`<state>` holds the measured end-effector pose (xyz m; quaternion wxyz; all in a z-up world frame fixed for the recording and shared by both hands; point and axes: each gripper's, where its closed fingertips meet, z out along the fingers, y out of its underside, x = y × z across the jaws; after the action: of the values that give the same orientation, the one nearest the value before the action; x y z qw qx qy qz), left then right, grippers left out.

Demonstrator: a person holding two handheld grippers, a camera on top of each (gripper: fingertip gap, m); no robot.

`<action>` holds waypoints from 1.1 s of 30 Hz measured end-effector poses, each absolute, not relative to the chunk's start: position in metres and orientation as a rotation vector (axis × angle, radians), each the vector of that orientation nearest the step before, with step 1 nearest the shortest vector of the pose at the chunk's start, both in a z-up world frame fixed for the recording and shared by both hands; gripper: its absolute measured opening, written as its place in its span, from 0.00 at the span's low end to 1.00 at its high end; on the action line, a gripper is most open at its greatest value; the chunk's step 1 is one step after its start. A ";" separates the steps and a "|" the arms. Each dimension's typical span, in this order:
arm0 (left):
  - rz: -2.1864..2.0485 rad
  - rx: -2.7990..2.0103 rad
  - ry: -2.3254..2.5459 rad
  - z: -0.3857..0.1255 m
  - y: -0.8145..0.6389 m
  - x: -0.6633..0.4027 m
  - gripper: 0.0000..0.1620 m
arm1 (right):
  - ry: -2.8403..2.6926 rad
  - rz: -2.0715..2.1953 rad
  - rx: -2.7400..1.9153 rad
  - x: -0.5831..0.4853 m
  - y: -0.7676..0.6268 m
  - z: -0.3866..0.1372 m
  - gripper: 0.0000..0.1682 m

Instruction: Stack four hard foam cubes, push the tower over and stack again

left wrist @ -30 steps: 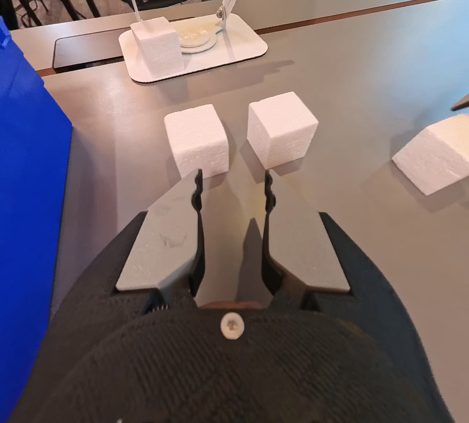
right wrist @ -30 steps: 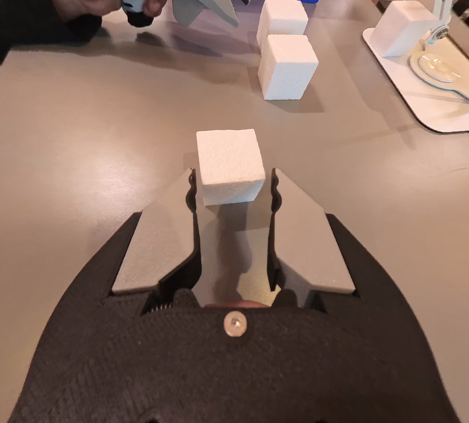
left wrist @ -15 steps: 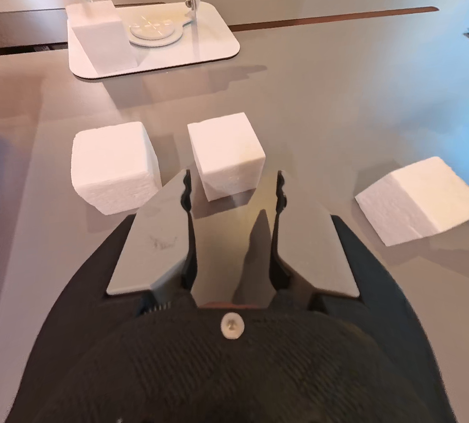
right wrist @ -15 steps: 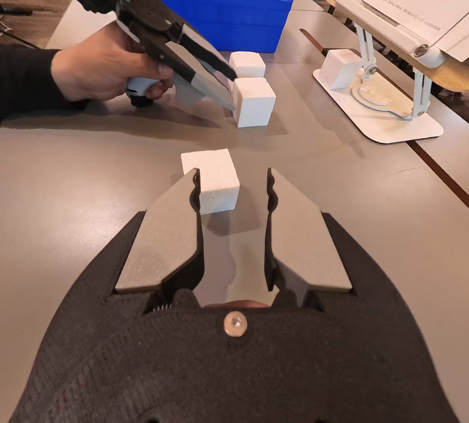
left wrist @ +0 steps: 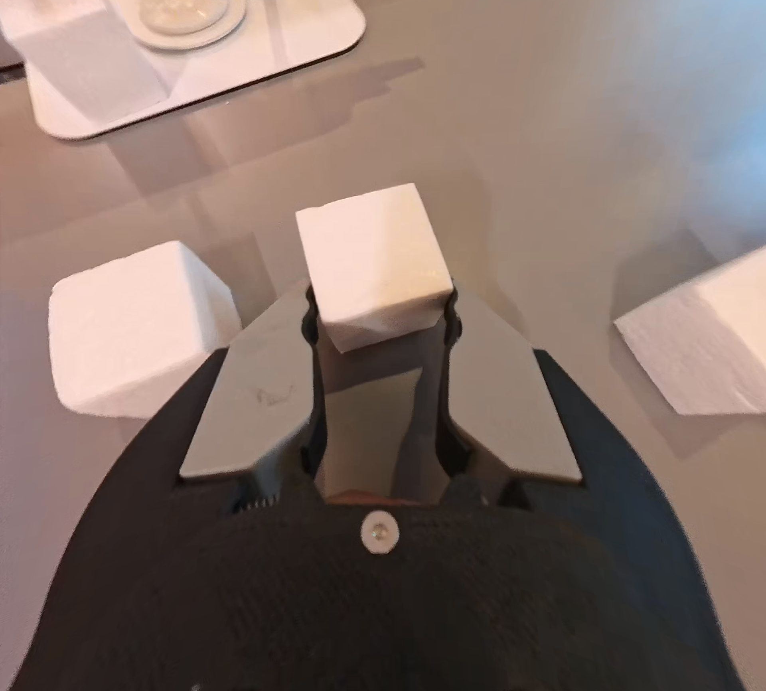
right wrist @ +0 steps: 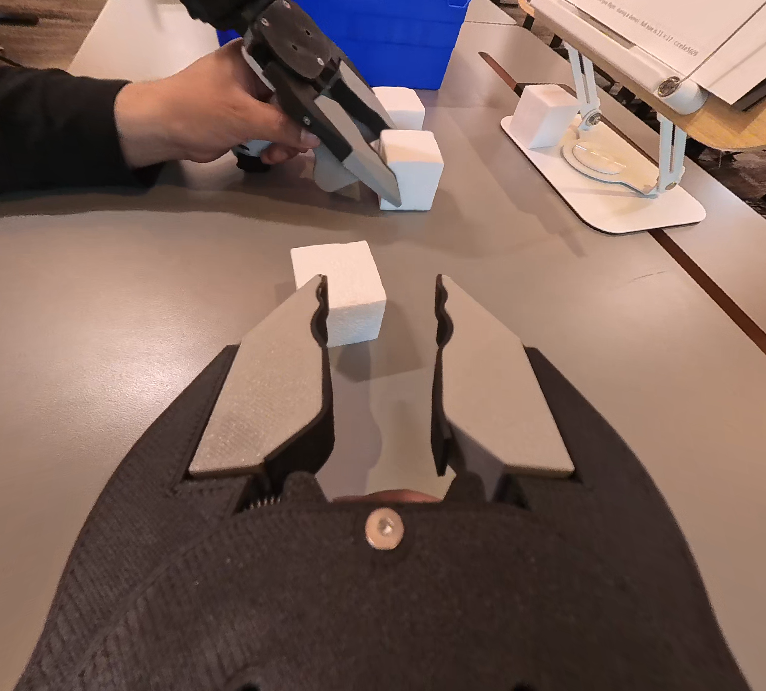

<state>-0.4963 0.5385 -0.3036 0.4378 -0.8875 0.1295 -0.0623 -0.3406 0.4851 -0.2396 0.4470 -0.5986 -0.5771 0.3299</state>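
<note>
The left tongs [left wrist: 379,300] clamp a cube [left wrist: 375,256] only at its near corner, so it may twist out; the right tongs [right wrist: 379,289] stand apart, empty.

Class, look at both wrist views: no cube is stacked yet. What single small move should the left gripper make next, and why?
Probably close the left gripper on the foam cube between its fingertips. That cube sits on the table with a finger at each side face, and the jaws look barely apart from it or just touching. The right gripper is open, its cube off-centre.
</note>
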 end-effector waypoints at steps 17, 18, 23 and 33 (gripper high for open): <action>-0.772 -1.603 1.299 -0.231 0.399 -0.354 0.37 | -1.509 1.188 -1.233 -0.352 0.417 -0.194 0.39; -0.793 -1.598 1.317 -0.231 0.395 -0.352 0.37 | -1.527 1.189 -1.225 -0.354 0.413 -0.195 0.39; -0.840 -1.569 1.367 -0.232 0.382 -0.346 0.37 | -1.600 1.242 -1.207 -0.359 0.395 -0.203 0.41; -0.853 -1.572 1.353 -0.232 0.383 -0.343 0.37 | -1.610 1.297 -1.196 -0.365 0.385 -0.204 0.32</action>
<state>-0.3432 0.3828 -0.2319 0.4346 -0.6313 0.5434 -0.3425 -0.3650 0.3855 -0.2037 0.3678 -0.4658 -0.6268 0.5048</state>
